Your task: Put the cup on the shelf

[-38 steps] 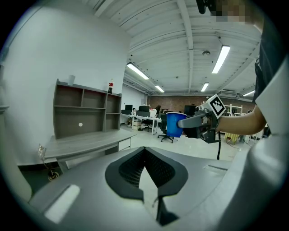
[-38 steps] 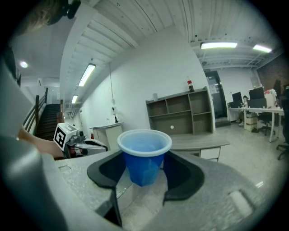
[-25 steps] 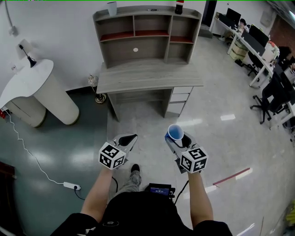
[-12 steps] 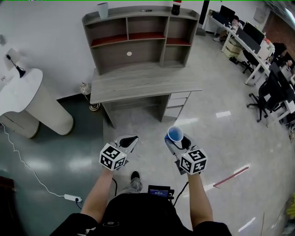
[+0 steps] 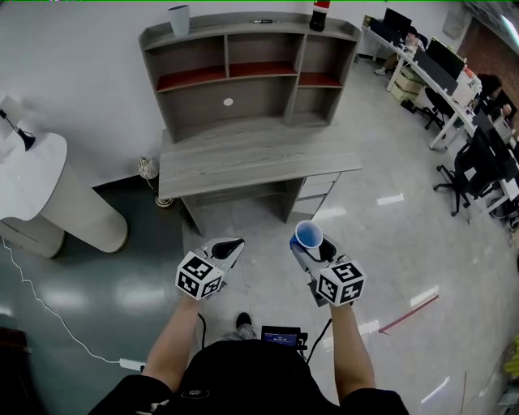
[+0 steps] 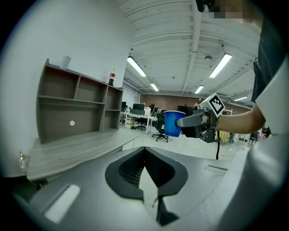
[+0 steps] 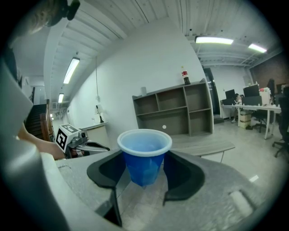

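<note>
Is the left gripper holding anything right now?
No, the left gripper is shut, its jaws meeting with nothing between them.

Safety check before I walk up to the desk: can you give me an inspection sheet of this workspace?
Surface: grey desk top, bare.
Job's things: blue cup upright in the right gripper; shelf compartments, nothing seen inside.
Clutter: pale cup and bottle on the shelf's top.
Grippers: right gripper shut on the blue cup; left gripper shut, empty.
Cables: white power strip with its cable on the floor, left.
Surroundings: white counter left; office desks and chairs right.
</note>
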### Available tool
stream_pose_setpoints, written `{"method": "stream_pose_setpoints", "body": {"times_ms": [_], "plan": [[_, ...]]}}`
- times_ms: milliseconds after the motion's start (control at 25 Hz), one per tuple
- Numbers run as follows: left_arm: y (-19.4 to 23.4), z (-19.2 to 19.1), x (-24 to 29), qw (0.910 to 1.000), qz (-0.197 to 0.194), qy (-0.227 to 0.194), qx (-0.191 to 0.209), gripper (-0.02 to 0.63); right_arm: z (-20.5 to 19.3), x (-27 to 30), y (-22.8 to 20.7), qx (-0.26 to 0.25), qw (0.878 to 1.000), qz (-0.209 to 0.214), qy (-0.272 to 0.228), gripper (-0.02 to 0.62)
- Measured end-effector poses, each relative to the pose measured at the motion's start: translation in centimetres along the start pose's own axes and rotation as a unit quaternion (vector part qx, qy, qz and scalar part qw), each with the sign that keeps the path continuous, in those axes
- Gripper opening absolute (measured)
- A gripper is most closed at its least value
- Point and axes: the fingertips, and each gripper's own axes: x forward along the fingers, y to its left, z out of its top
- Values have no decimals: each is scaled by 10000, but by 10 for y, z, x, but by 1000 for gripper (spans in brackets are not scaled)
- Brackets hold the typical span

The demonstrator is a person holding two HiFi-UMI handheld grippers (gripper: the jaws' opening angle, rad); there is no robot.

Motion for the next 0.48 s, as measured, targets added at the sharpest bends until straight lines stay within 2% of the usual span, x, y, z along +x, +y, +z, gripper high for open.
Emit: {"method": "stream_pose_setpoints", "body": {"times_ms": [200, 480], "plan": [[33, 1, -5, 10000, 39, -23, -72, 3, 7, 27, 6, 3, 10000, -20, 18, 261], [52, -4, 0, 9999, -18, -1, -165, 3, 8, 47, 6, 51, 9999, -63, 74, 262]]}}
